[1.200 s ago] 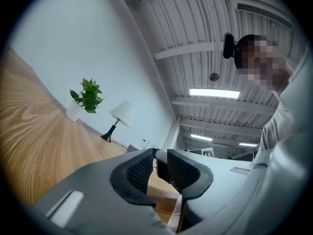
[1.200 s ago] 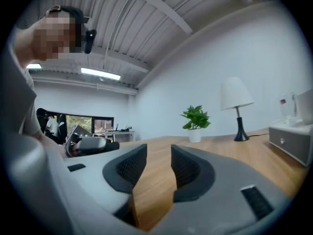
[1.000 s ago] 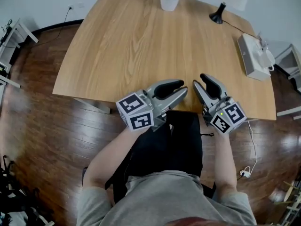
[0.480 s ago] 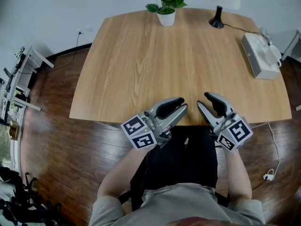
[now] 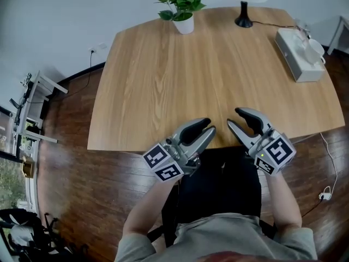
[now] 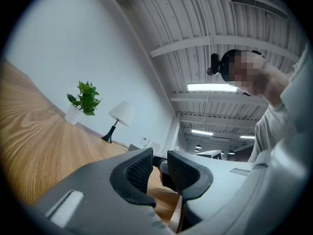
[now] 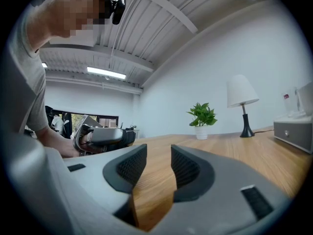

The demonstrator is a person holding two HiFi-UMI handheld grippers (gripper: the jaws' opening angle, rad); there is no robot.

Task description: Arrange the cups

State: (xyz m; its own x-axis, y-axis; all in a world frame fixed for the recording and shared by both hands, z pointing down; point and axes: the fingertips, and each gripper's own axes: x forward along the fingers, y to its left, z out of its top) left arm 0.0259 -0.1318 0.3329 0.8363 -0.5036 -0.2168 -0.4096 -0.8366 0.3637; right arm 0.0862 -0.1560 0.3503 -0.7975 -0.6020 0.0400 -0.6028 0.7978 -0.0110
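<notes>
We hold our left grey tongs (image 5: 206, 127) and right grey tongs (image 5: 235, 118) spread, nothing between them, at the lower-centre edge of the light wooden table (image 5: 218, 64).

Wooden table (image 5: 163, 81) — potted plant (image 5: 182, 11), lamp (image 5: 244, 18), grey box (image 5: 294, 64)

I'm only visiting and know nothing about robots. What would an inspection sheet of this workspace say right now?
Surface: wooden table, light grain.
Job's things: no cups made out.
Clutter: potted plant and lamp at the far edge; white box near the right edge, small items on top too unclear to name.
Grippers: left gripper and right gripper at the near edge, both open, nothing held.
Cables: lamp cord on the table; another cable on the floor at right.
Surroundings: dark wood floor, white wall, metal rack at left.
</notes>
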